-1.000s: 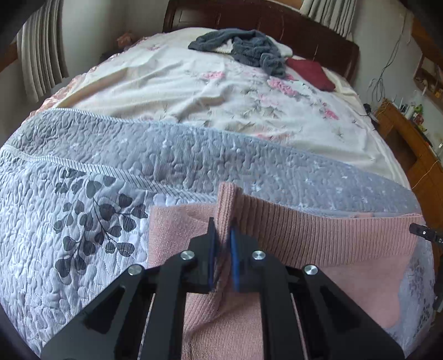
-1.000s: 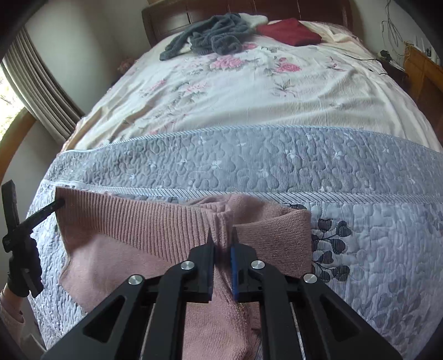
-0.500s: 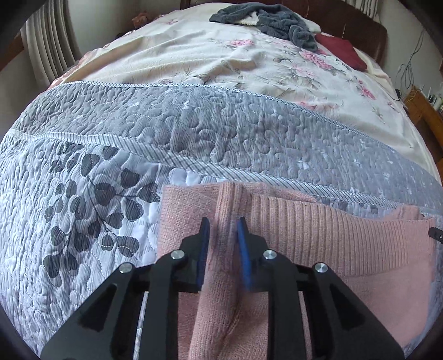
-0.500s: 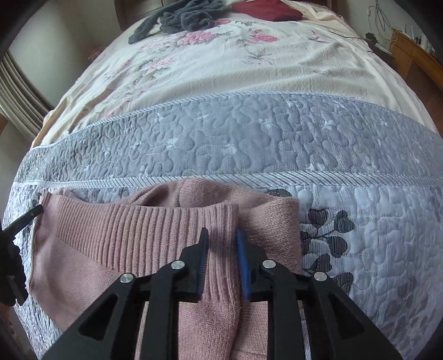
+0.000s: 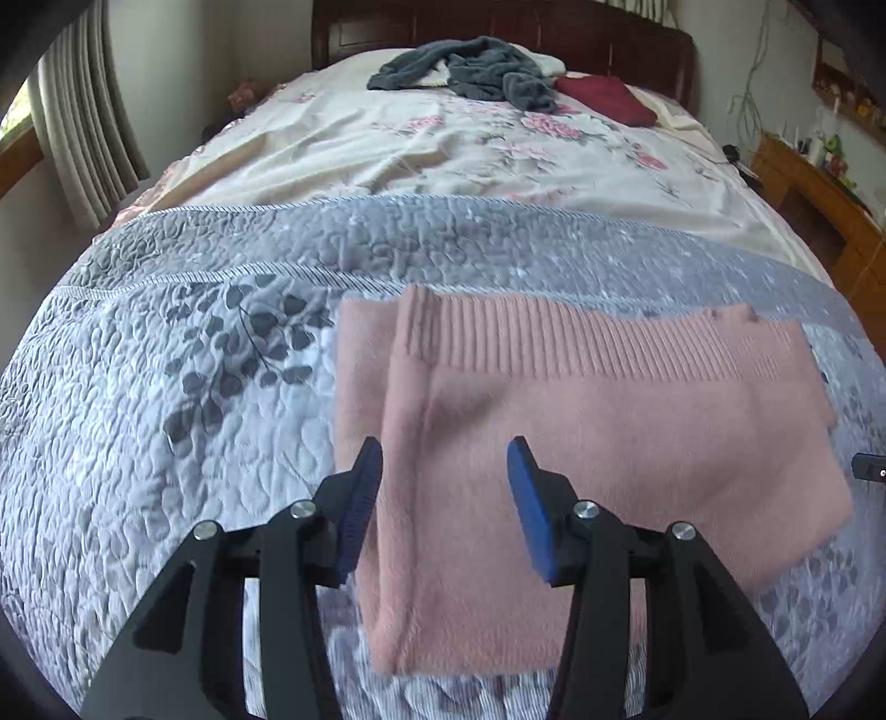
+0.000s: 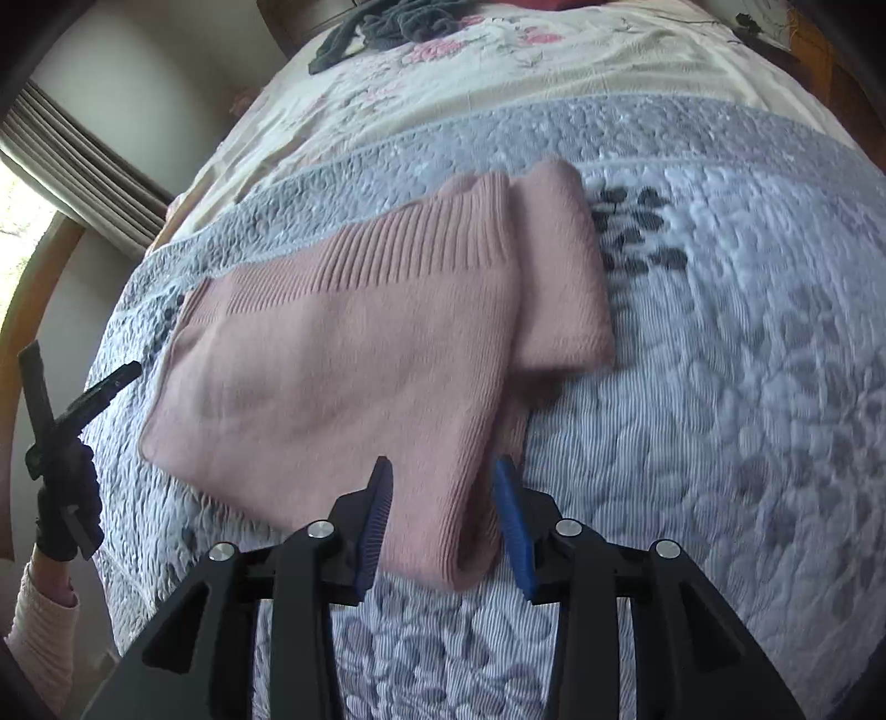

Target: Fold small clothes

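Both tongs, left (image 5: pixel 446 462) and right (image 6: pixel 443 482), spread wide above pink sweater (image 5: pixel 581 432); grey quilt (image 5: pixel 166 443) underneath.

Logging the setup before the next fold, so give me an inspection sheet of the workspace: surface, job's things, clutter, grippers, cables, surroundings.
Surface: grey quilt across the near end of the bed, floral sheet beyond it.
Job's things: pink sweater lying folded on the quilt, ribbed hem on the far side.
Clutter: dark grey garment and red cloth by the headboard.
Grippers: left gripper open, holding nothing; right gripper open, holding nothing.
Cables: wires hanging on the wall to the right of the headboard.
Surroundings: curtain on the left, wooden furniture with small items on the right.
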Demonstrator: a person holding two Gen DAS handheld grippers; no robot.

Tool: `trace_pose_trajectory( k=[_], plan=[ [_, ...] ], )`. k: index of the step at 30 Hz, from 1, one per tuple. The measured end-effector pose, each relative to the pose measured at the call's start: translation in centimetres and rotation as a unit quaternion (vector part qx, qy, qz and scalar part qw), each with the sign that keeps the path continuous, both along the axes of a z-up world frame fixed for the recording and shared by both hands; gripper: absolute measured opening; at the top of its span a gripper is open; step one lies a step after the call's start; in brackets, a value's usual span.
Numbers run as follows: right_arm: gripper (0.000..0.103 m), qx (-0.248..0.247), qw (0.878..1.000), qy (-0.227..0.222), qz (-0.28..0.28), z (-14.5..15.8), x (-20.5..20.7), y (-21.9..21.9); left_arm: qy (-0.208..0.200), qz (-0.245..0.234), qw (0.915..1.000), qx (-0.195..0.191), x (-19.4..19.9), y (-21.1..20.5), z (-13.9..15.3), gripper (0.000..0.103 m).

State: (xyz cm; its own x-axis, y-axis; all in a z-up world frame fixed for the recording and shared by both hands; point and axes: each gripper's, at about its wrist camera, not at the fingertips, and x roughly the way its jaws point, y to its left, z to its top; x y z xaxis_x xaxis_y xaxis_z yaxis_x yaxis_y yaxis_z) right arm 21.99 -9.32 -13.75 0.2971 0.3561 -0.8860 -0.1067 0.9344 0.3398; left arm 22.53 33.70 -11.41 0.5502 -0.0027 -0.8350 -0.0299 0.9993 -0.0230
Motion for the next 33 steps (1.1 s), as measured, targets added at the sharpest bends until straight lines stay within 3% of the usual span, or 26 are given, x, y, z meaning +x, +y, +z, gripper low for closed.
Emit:
trace_pose_trajectory(
  k=[2, 4, 6, 14, 18, 20, 23, 25, 29, 33],
  plan=[
    [0.038, -0.010, 1.000, 0.009, 0.002, -0.9, -1.1, 0.2, 0.009, -0.012, 0.9999, 0.001, -1.4, -1.0, -0.8, 0.048],
    [0.020, -0.003, 1.000, 0.022, -0.001, -1.7, -1.6, 0.2, 0.019, -0.018, 0.9997, 0.003, -2.2, -1.6, -1.8, 0.048],
    [0.012, 0.017, 0.999, 0.029, -0.009, -2.1, -1.7, -0.1, 0.032, -0.016, 0.9994, 0.000, -2.7, -1.7, -2.7, 0.049],
    [0.010, -0.023, 0.999, 0.028, -0.011, -2.9, -2.1, 0.1, 0.072, 0.002, 0.9973, -0.013, -2.9, -0.4, -5.4, 0.048],
    [0.010, -0.018, 0.999, 0.037, -0.020, -3.8, -1.8, -0.2, 0.073, 0.003, 0.9971, -0.020, -3.0, -0.2, -6.2, 0.048],
    [0.010, -0.014, 0.999, 0.040, -0.018, -3.7, -1.7, -0.2, 0.074, 0.005, 0.9970, -0.020, -2.9, -0.2, -6.2, 0.048],
    [0.021, 0.012, 0.999, 0.038, -0.024, -2.5, -1.7, -0.9, 0.078, 0.011, 0.9966, -0.025, -2.5, -0.4, -5.3, 0.049],
    [0.043, 0.042, 0.998, 0.027, -0.032, -1.5, -1.3, -1.6, 0.066, 0.004, 0.9974, -0.031, -2.2, -0.9, -4.3, 0.050],
    [0.044, 0.073, 0.995, 0.027, -0.054, -1.0, 0.5, -3.0, 0.049, -0.010, 0.9981, -0.034, -0.7, -2.4, -3.1, 0.056],
    [0.046, 0.114, 0.989, 0.051, -0.074, -2.7, 2.0, -4.3, 0.049, -0.009, 0.9978, -0.043, 1.1, -3.2, -3.2, 0.056]
  ],
)
